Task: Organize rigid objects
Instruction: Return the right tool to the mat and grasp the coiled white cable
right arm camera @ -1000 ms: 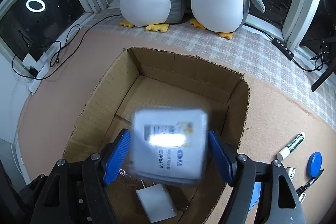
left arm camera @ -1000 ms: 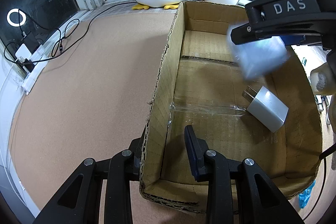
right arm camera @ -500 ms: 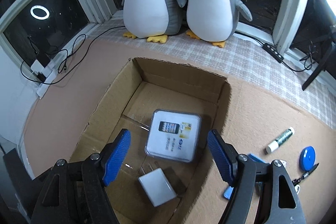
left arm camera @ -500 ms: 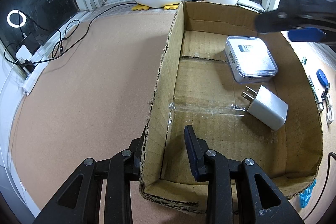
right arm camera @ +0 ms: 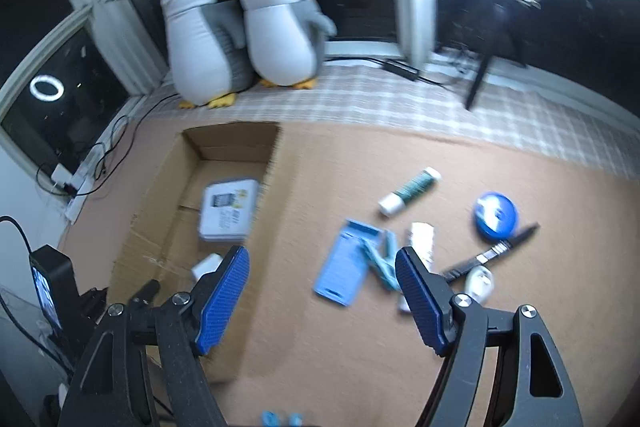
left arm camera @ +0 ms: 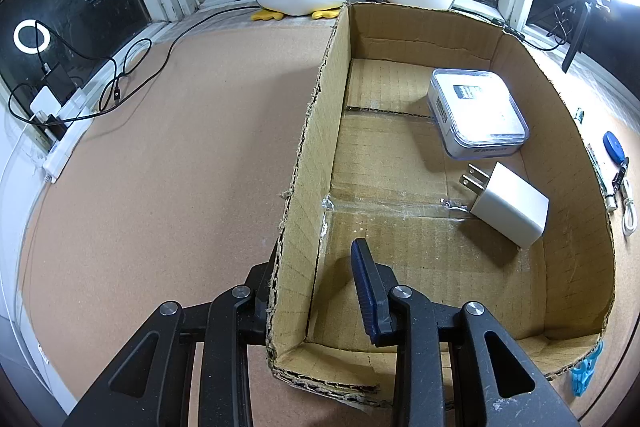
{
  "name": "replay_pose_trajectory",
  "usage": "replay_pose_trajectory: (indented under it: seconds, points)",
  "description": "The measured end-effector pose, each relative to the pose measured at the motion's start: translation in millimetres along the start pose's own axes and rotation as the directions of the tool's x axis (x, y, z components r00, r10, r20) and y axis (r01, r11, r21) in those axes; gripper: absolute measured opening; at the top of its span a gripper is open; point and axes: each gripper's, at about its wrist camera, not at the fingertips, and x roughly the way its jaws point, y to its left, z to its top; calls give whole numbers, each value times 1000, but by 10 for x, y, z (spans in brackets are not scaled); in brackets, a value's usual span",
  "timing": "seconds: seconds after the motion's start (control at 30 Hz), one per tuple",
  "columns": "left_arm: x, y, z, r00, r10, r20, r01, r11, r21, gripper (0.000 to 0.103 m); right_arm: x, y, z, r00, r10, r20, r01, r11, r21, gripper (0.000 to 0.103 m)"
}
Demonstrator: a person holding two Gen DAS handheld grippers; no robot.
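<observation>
Since a second ago, the right tool [right arm camera: 322,289] has let go of the clear-lidded case [left arm camera: 476,113] and swung right, away from the cardboard box [left arm camera: 312,163]; it now hangs with its blue-padded fingers spread wide and nothing between them, above loose items on the brown desk [right arm camera: 400,163]. Largest in view, the open-topped box sits on the desk in front of two plush penguins [right arm camera: 244,35] on a checked cloth by the window. Inside the box, the case lies flat on the floor near the far right corner, and a white plug adapter [left arm camera: 506,205] lies just beside it on the nearer side, prongs pointing left. The left tool [left arm camera: 310,275] straddles the box's near left wall, one finger outside and one inside; whether it presses the cardboard cannot be told. Outside the box to the right, somewhat blurred, lie a light blue flat holder [right arm camera: 346,263], a round blue tape measure [right arm camera: 495,215], a green-and-white tube [right arm camera: 409,190], a black pen [right arm camera: 494,251] and a small white earphone case [right arm camera: 479,282].
</observation>
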Motion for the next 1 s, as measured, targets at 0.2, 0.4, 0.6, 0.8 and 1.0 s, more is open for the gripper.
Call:
replay_pose_trajectory:
  seconds: [0.2,0.4,0.6,0.8,1.0]
  points:
    - [8,23,22,1000,3,1,-3,1000,5,33,-70,-555,-251,998,-62,-22,64,990,122,72]
    - [-22,-30,-19,1000,4,3,-4,1000,7,33,-36,-954,-410,991,-121,-62,131,972,194,72]
    - [-21,-33,-19,1000,4,3,-4,1000,7,33,92,-1117,-502,984,-146,-98,165,962,219,71]
    - [-40,-59,-32,1000,5,4,-5,1000,9,33,298,-1200,-503,979,-145,-144,177,953,244,62]
    - [-40,-64,-37,1000,6,4,-6,1000,9,33,440,-1174,-469,971,-160,-176,198,954,227,53]
